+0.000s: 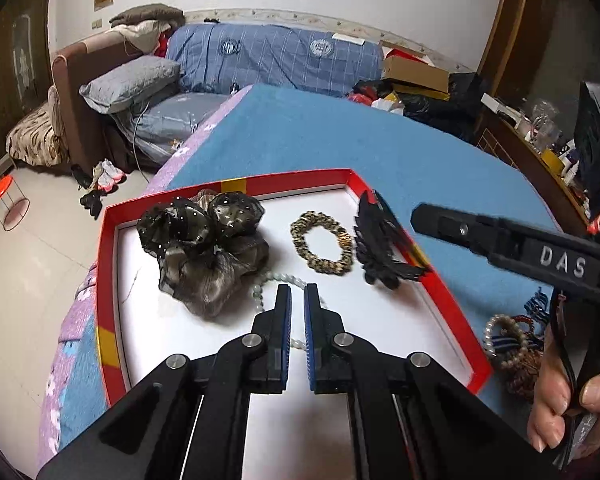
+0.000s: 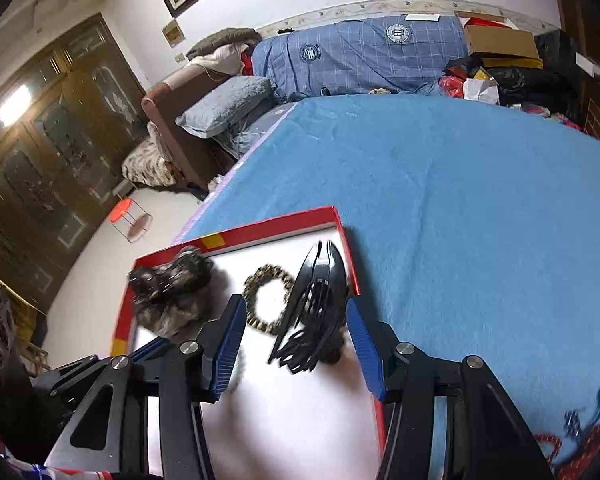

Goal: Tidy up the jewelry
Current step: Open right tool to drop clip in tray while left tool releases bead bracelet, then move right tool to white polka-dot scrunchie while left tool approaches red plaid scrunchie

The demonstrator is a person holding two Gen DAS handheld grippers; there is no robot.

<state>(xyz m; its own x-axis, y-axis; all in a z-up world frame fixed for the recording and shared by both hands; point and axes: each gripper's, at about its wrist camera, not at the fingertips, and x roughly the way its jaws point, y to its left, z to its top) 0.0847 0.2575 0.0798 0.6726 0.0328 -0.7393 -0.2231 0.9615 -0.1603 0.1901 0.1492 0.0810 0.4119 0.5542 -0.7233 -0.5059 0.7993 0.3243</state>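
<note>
My left claw (image 1: 297, 296) hangs low over the near half of the red-rimmed tray (image 1: 107, 248), its blue pads drawn almost together with only a thin slit between them and nothing held in that slit. Under and just beyond its tips a pale green bead bracelet (image 1: 260, 286) lies on the tray's white floor, partly hidden by my fingers. My right claw (image 2: 296, 316) is released, jaws spread wide, poised above the tray's right side; the black hair clip (image 2: 314, 304) shows between the two pads, but I cannot tell whether either pad touches it.

The tray sits on the blue blanket (image 2: 460, 200) at the bed's left edge. Toward the tray's far left corner lies a dark gauzy scrunchie (image 1: 204, 248) with small pale dots, bunched into a heap. In the middle of the far half rests a gold and black chain bracelet (image 1: 322, 248), flat and apart from the scrunchie. The black hair clip (image 1: 380, 240) leans on the tray's right rim, partly over it.

Outside the tray, off its near right corner, a pile of pearl bracelets and striped bands (image 1: 508, 344) lies on the blanket, beside my right hand (image 1: 568, 404)
</note>
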